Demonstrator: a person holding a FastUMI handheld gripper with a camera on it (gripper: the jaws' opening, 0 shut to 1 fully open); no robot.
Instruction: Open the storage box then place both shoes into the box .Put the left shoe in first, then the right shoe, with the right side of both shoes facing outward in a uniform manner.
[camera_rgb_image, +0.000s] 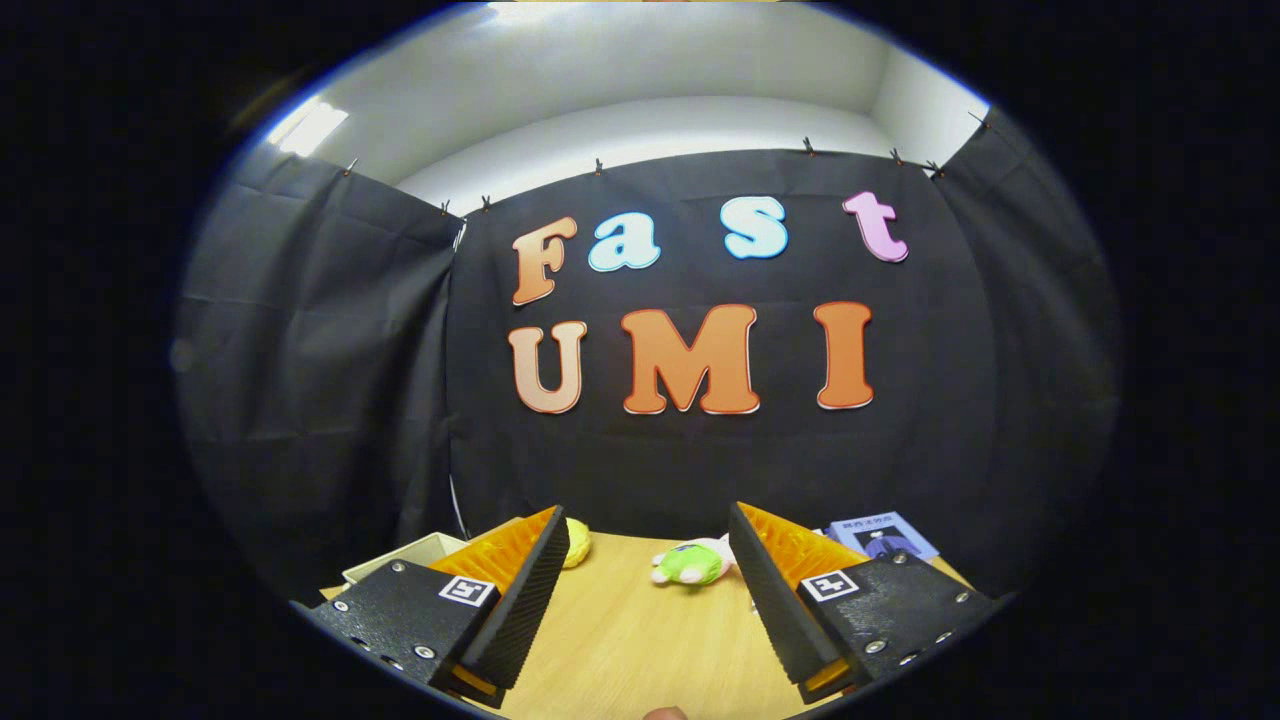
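Note:
My gripper (648, 560) is held above the wooden table (640, 640), looking toward the booth's black wall. Its two fingers, black with orange backs, stand wide apart and hold nothing. The left finger (530, 590) and the right finger (775, 600) frame a stretch of bare tabletop. Part of a pale box's rim (400, 558) pokes out behind the left finger; I cannot tell whether it is the storage box.
A green and white plush toy (693, 562) lies on the table just beyond the fingers, close to the right one. A yellow soft object (577, 540) peeks out behind the left finger. A blue booklet (882, 535) lies at the table's far right.

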